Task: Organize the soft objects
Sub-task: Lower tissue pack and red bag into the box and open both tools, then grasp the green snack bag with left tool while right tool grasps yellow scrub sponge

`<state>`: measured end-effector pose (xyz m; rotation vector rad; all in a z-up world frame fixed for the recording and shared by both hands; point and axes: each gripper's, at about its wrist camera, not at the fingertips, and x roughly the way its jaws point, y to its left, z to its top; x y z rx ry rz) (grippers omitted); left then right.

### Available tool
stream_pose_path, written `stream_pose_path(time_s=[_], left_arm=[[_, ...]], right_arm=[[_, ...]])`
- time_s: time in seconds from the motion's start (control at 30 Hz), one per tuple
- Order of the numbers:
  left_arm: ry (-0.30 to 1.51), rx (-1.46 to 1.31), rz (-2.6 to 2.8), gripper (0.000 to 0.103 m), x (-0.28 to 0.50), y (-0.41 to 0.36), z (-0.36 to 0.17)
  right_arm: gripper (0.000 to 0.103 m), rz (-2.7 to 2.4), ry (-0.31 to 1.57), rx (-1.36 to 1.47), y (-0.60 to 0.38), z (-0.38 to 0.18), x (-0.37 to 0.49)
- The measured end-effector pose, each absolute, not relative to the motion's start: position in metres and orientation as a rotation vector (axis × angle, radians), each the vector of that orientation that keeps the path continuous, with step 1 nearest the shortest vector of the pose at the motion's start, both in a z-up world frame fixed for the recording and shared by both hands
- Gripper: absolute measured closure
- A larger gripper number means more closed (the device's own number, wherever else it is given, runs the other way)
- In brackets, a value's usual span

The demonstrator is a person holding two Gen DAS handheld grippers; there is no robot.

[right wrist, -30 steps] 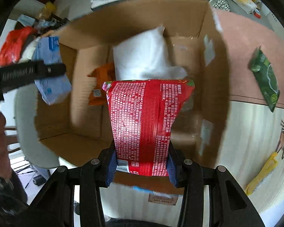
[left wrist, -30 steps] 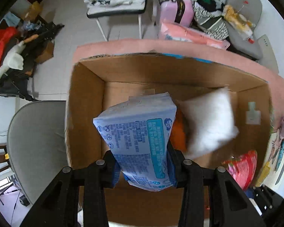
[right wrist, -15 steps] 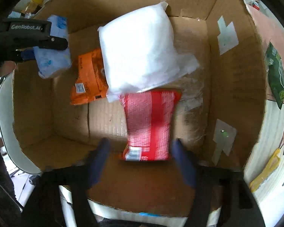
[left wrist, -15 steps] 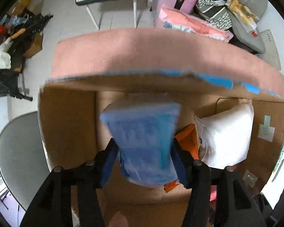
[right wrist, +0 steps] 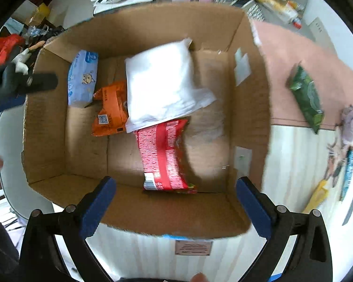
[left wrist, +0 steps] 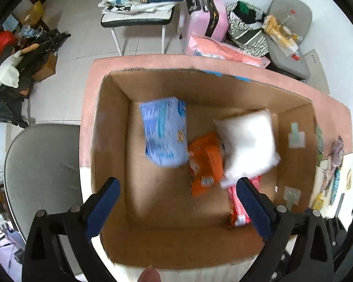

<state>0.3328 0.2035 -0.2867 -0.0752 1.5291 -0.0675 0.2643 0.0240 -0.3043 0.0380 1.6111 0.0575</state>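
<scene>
An open cardboard box (left wrist: 110, 155) (right wrist: 47, 141) holds a blue wipes pack (left wrist: 163, 131) (right wrist: 82, 77), an orange packet (left wrist: 206, 162) (right wrist: 110, 110), a white pillow pack (left wrist: 247, 145) (right wrist: 162, 84) and a red snack bag (left wrist: 238, 204) (right wrist: 163, 157). My left gripper (left wrist: 176, 202) is open and empty above the box's near side. My right gripper (right wrist: 176, 199) is open and empty above the box's near wall. A green packet (right wrist: 306, 94) lies on the pink cloth right of the box.
The box stands on a table with a pink cloth (left wrist: 153, 61) (right wrist: 294, 54). A grey chair (left wrist: 42, 169) is at the left. A yellow item (right wrist: 316, 195) and small toys (right wrist: 348, 127) lie on the table at right. Clutter, a pink suitcase (left wrist: 206, 18) and chairs stand behind.
Both grippers opened. The blue wipes pack and the red snack bag dropped into the box, and both grippers pulled back above it.
</scene>
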Motion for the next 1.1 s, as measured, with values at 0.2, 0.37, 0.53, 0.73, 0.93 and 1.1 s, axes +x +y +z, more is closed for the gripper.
stream_pose_path(time_s=[0.2, 0.37, 0.53, 0.73, 0.93, 1.1], left_arm=[[1.435, -0.069, -0.056, 0.002, 0.287, 0.191, -0.253], [1.361, -0.049, -0.05, 0.0, 0.255, 0.178, -0.227], [1.361, -0.063, -0.064, 0.0, 0.237, 0.159, -0.212], [1.343, -0.005, -0.132, 0.0, 0.236, 0.093, -0.193], [1.414, -0.001, -0.239, 0.0, 0.255, -0.005, -0.209], [1.544, -0.01, -0.268, 0.0, 0.277, -0.081, -0.252]], right_arm=[[0.0, 0.055, 1.519, 0.039, 0.017, -0.267, 0.241], [0.0, 0.082, 1.465, 0.062, 0.017, -0.248, 0.215], [0.0, 0.124, 1.428, 0.101, 0.01, -0.225, 0.195], [0.0, 0.093, 1.385, 0.17, -0.047, -0.203, 0.184], [0.0, -0.077, 1.395, 0.281, -0.167, -0.207, 0.18], [0.0, -0.292, 1.451, 0.425, -0.283, -0.248, 0.164]])
